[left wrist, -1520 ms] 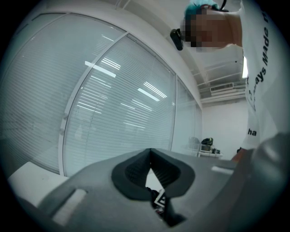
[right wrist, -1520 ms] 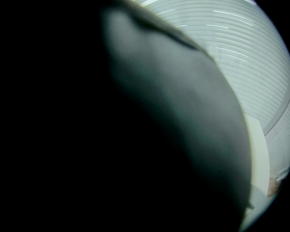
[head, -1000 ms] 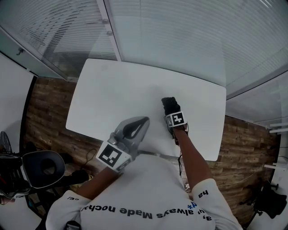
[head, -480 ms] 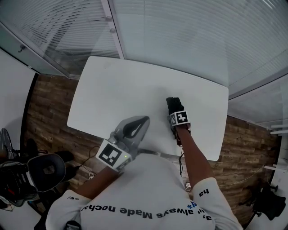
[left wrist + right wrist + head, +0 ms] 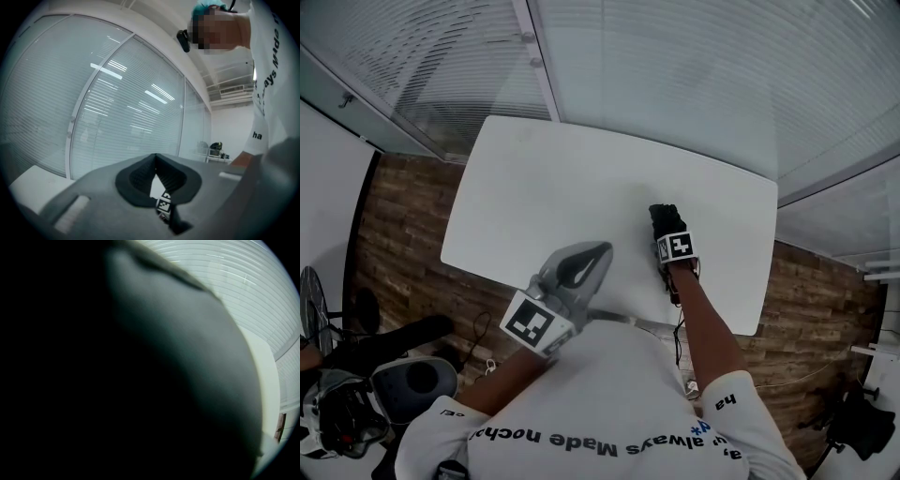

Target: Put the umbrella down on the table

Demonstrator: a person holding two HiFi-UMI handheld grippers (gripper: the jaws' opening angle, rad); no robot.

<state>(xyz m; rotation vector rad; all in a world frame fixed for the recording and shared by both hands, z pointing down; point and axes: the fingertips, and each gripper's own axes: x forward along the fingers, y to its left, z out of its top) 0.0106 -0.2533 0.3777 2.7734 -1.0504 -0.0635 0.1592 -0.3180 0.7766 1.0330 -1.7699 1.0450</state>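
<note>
In the head view my right gripper points steeply down onto the white table, right of its middle, with the marker cube above it. A black shape lies at its tip on the tabletop; I cannot separate the umbrella from the jaws there. The jaws are opening. In the right gripper view a dark mass and a grey surface block nearly everything, so I cannot see what lies between them. My left gripper hangs level over the table's near edge, its pads meeting at the tips with nothing held.
Glass walls with blinds stand behind the table. The floor around it is wood. A dark office chair stands at lower left. A cable hangs by the table's near edge.
The chair at lower left has slid down the picture and a dark limb shows above it. Both grippers keep their places.
</note>
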